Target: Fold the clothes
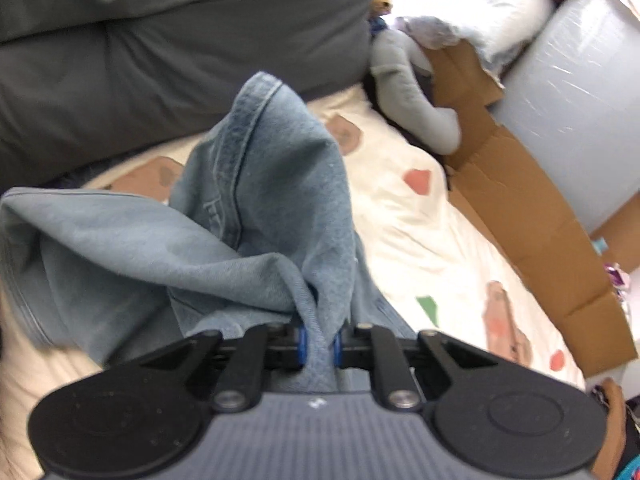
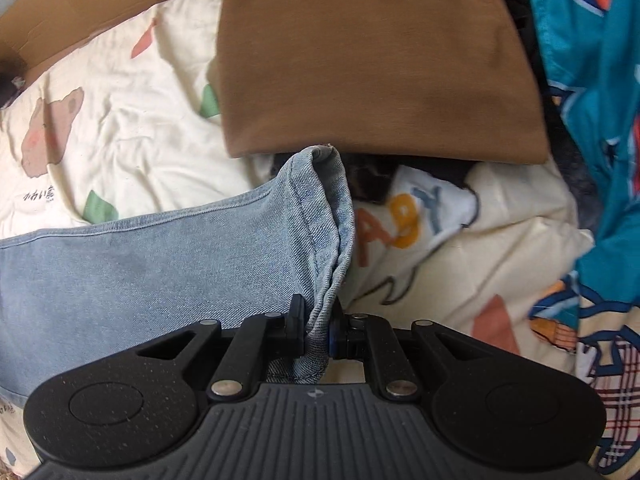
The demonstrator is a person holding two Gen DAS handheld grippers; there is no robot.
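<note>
- The left gripper [image 1: 319,345] has its blue-edged pads pinched tight on a bunched fold of the light blue denim jeans [image 1: 256,216], which rise in a peak above the cream quilt printed with bears [image 1: 404,216].
- The right gripper [image 2: 319,330] is clamped nearly closed on the hemmed edge of the same jeans [image 2: 168,256], which stretch off to the left.
- A folded brown cloth [image 2: 372,60] lies just beyond, a teal printed garment [image 2: 592,92] at far right.
- Flattened brown cardboard [image 1: 532,216] borders the quilt's right side; a dark grey cushion [image 1: 180,40] lies beyond it.
</note>
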